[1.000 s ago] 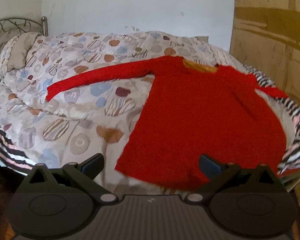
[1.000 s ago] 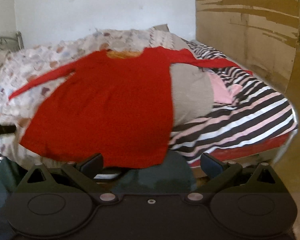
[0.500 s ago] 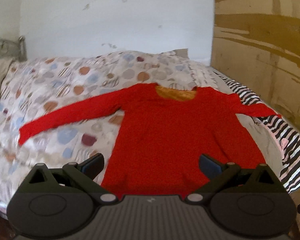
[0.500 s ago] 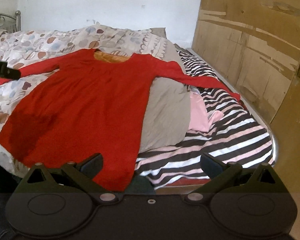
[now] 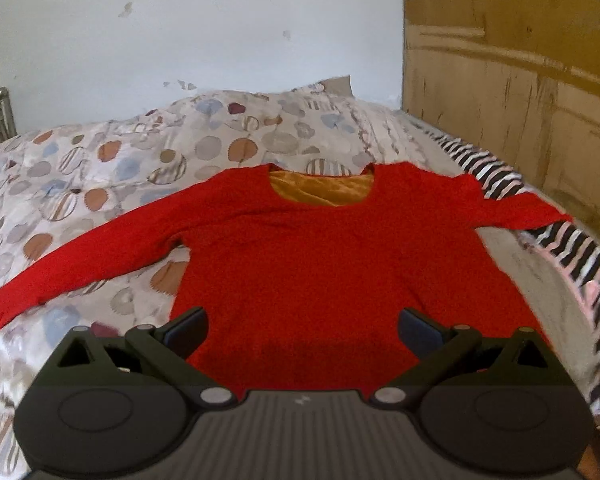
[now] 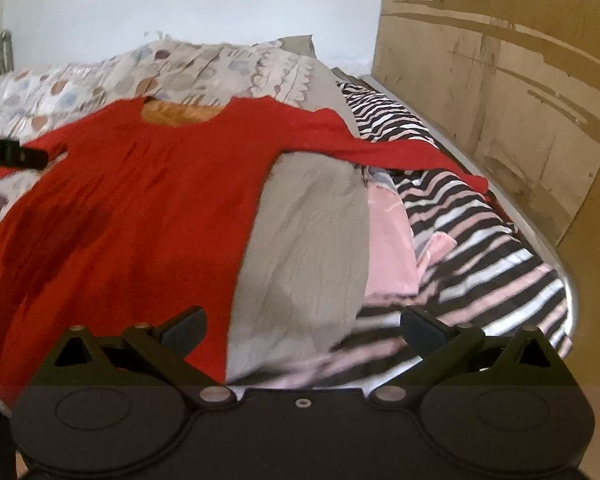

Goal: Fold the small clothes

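Observation:
A red long-sleeved top (image 5: 320,264) lies flat on the bed, front up, sleeves spread to both sides, orange lining showing at the neck (image 5: 324,192). My left gripper (image 5: 302,330) is open and empty, above the top's lower middle. In the right wrist view the same top (image 6: 132,216) lies to the left. My right gripper (image 6: 302,330) is open and empty, above the top's right hem edge and a grey cloth (image 6: 308,248). The tip of the left gripper (image 6: 12,154) shows at the left edge of that view.
A quilt with coloured dots (image 5: 140,160) covers the bed's left and far side. A striped black, white and pink blanket (image 6: 480,248) and a pink cloth (image 6: 392,248) lie on the right. A wooden panel wall (image 6: 500,80) bounds the bed's right side. A white wall (image 5: 180,40) stands behind.
Both grippers have moved forward over the bed and closer to the top. The left one now looks over the top's middle; the right has shifted right over the grey cloth. Both stay open.

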A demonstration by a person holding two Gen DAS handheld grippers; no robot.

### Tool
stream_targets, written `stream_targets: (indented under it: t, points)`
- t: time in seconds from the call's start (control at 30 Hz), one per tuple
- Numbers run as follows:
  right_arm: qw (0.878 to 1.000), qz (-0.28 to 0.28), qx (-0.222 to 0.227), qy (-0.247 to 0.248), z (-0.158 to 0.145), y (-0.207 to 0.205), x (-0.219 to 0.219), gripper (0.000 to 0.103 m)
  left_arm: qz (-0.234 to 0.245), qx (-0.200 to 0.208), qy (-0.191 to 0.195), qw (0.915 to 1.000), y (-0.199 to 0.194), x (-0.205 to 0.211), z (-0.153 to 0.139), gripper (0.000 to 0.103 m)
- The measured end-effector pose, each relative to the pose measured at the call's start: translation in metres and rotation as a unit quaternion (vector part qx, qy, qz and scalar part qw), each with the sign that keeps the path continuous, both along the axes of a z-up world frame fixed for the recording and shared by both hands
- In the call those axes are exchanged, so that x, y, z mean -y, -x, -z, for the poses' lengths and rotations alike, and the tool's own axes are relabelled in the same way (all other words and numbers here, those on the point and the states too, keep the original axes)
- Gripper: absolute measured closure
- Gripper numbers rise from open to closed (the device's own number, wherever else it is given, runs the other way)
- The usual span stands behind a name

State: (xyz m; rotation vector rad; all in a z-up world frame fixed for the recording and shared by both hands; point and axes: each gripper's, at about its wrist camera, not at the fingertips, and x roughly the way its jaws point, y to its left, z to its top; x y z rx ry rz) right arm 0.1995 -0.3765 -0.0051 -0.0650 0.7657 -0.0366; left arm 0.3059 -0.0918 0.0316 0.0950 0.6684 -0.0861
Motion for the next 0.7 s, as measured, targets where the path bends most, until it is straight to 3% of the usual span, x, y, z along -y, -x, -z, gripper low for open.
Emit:
stream_targets:
  t: [0.13,0.2,0.3,0.4,0.7]
  points:
    - [0.998,-0.010,0.047,-0.051,0.001,-0.029,0.018,0.000,-0.005,-0.018,-0.006,0.9998,-0.026,0.007,0.016,0.000]
    - [0.990,-0.022,0.088,-0.109,0.003,-0.042,0.035,0.000,-0.005,-0.025,0.006,0.9996,-0.035,0.006,0.022,0.000]
    - [0.977,0.011,0.121,-0.178,0.006,-0.065,0.063,0.000,-0.006,-0.029,0.011,0.9995,-0.046,0.004,0.030,0.000]
    - [0.967,0.027,0.153,-0.201,0.010,-0.089,0.087,0.000,-0.006,-0.032,0.004,0.9995,-0.058,0.005,0.040,0.000]
    - [0.967,0.061,0.108,-0.222,0.048,-0.162,0.137,0.000,-0.017,-0.065,0.012,0.9976,-0.083,0.000,0.081,0.000]
